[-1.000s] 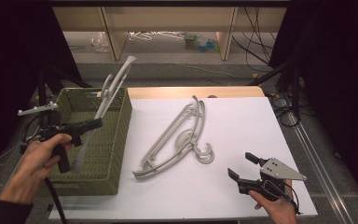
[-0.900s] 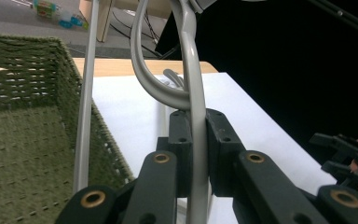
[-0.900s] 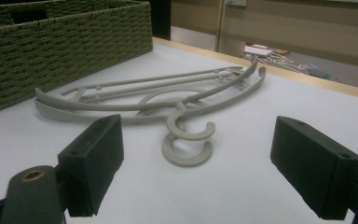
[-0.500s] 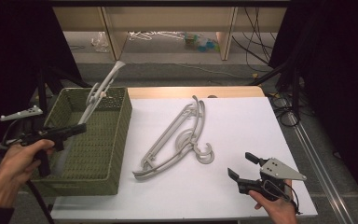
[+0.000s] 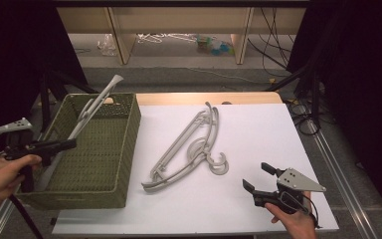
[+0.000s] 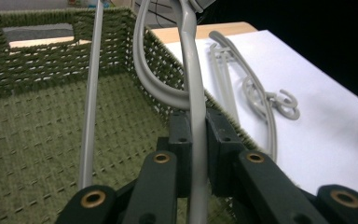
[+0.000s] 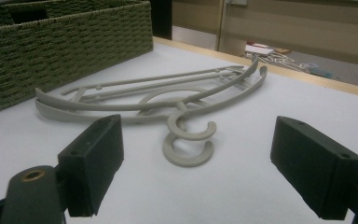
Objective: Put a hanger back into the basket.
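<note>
High view: our left gripper (image 5: 64, 145) grips a grey hanger (image 5: 95, 103) slanting over the green basket (image 5: 124, 149); our right gripper (image 5: 258, 177) gapes near two hangers (image 5: 189, 147) on the table (image 5: 258, 129).

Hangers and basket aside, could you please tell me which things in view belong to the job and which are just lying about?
Part of the job:
- held hanger, clamped in the left gripper over the green basket
- two hangers on the table
- right gripper, open near them

Lying about:
- clutter on the floor beyond the table
- cables at the back right
</note>
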Motion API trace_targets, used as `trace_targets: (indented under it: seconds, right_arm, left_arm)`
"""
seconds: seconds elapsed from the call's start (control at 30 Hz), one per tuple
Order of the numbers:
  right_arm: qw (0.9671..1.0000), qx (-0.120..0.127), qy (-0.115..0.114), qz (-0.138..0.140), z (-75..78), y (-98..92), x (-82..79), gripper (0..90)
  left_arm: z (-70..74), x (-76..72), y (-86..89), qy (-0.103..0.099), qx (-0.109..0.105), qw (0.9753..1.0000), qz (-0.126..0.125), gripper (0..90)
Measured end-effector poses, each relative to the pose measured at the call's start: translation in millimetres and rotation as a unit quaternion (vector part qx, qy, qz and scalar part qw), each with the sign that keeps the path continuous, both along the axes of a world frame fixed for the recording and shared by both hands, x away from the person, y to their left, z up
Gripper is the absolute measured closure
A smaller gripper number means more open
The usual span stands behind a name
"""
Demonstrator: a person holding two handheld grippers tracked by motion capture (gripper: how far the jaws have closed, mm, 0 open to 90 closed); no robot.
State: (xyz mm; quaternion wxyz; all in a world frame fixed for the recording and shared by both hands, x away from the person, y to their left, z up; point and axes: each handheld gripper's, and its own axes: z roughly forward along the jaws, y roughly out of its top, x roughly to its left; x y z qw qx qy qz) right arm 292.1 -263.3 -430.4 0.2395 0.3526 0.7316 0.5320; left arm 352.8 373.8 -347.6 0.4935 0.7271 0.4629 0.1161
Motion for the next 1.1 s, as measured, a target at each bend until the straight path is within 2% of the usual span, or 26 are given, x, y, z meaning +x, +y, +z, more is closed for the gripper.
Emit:
trace_targets:
  seconds: [0.2,0.33,0.5,0.53,0.57,0.67,0.7,0.87,0.97,1.0,1.1]
  right_arm:
    - [1.0,-0.008,0.003,-0.004,0.8,-1.1,-0.1,18.0]
    - [1.0,-0.009,0.003,-0.004,0.8,-1.0,0.0,18.0]
    - [1.0,-0.008,0.003,-0.003,0.9,-1.1,-0.2,18.0]
    - [1.0,-0.008,0.003,-0.003,0.8,-1.1,-0.1,18.0]
    - [1.0,-0.008,0.003,-0.003,0.8,-1.1,0.0,18.0]
    - [0.9999,-0.009,0.003,-0.003,0.8,-0.7,-0.1,18.0]
    - [0.9999,-0.009,0.003,-0.003,0.7,-0.7,0.0,18.0]
    - [1.0,-0.007,0.006,-0.003,0.8,-0.4,-0.2,18.0]
    - [0.9999,-0.009,0.004,-0.003,0.7,-0.7,-0.1,18.0]
    - [0.9999,-0.009,0.004,-0.003,0.7,-0.9,0.0,18.0]
    - [1.0,-0.007,0.002,-0.004,0.4,-0.5,0.4,18.0]
  left_arm:
    - [-7.1,-1.5,2.4,-0.001,0.01,0.9998,-0.019,81.6]
    - [-9.7,-2.8,4.3,0.003,0.031,0.9992,-0.026,81.6]
    - [-16.3,-4.4,8.4,0.005,0.028,0.999,-0.035,81.6]
    - [-16.8,-4.8,9.2,0.005,0.033,0.9986,-0.04,81.6]
    - [-18.7,-5.4,9.1,0.0,0.027,0.9988,-0.04,81.6]
    - [-18.4,-5.7,8.9,0.008,0.029,0.9986,-0.044,81.5]
    - [-18.7,-5.2,8.5,0.005,0.032,0.9984,-0.046,81.5]
    - [-20.4,-1.2,6.3,0.018,0.042,0.9976,-0.051,81.5]
    - [-21.4,0.5,6.9,0.026,0.041,0.9974,-0.052,81.5]
    - [-22.3,1.0,6.8,0.022,0.038,0.9978,-0.049,81.5]
    - [-24.3,4.4,9.3,0.031,0.042,0.9976,-0.045,81.5]
